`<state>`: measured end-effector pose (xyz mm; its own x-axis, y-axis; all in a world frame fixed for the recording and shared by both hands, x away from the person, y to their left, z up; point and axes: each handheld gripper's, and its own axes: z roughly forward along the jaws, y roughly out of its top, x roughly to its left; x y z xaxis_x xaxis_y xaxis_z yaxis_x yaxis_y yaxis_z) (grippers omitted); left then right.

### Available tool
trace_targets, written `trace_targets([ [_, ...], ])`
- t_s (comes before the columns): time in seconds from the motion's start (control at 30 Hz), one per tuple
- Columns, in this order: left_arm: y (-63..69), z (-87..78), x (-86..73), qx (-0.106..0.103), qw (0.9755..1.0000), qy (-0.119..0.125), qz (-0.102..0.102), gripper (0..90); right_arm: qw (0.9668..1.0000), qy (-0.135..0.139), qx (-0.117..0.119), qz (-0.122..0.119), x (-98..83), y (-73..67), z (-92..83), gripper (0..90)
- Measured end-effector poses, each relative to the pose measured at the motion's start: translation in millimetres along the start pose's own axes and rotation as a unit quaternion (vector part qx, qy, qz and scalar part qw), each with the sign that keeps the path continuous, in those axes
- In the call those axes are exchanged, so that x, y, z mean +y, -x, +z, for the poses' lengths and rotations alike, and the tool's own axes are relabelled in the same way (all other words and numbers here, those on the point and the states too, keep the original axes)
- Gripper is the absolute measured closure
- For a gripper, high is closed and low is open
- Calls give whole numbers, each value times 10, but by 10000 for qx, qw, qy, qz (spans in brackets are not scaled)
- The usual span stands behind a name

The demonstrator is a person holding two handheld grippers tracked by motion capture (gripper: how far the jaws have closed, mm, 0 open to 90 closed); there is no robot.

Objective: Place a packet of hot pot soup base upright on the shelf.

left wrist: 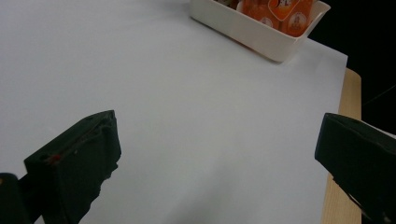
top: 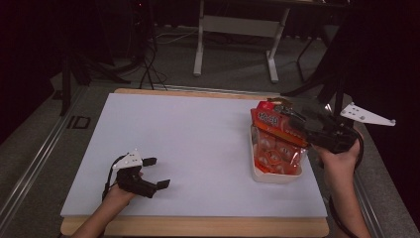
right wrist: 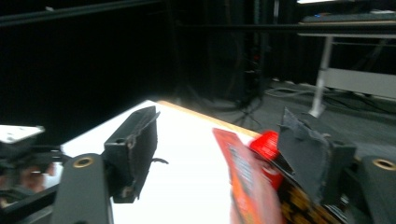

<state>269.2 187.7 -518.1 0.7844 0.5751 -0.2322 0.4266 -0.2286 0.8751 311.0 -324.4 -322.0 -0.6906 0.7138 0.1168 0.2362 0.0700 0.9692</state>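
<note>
On wooden table [top: 213, 227], white sheet [top: 198, 144]

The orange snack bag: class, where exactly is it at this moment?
In the high view the orange snack bag stands in the white tray at the table's right side, with the right gripper at its top edge, far from the left gripper.

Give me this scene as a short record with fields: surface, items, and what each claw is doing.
surface: white sheet on a wooden table
items: orange snack bag standing in a white tray, right side of sheet
left claw: open, holds nothing, low over the near left of the sheet
right claw: at the bag's top edge, jaws apart in the right gripper view; whether it grips is unclear
</note>
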Motion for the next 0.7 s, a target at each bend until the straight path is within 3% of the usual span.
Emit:
trace_targets([
  [0.2, 4, -16, 4, 1, 10000, 34, 3, 1, 9995, -48, 297, -79, 14, -205, 115, 197],
  [0.4, 5, -27, 6, -8, 10000, 71, -5, 1, 9982, -175, 562, -110, -65, -317, 241, 147],
  [0.5, 8, -29, 7, -19, 10000, 79, -11, 1, 9958, -336, 846, -90, -194, -399, 370, 136],
  [0.7, 7, -27, 6, -22, 10000, 66, -3, 1, 9925, -679, 999, -189, -412, -509, 558, 135],
])
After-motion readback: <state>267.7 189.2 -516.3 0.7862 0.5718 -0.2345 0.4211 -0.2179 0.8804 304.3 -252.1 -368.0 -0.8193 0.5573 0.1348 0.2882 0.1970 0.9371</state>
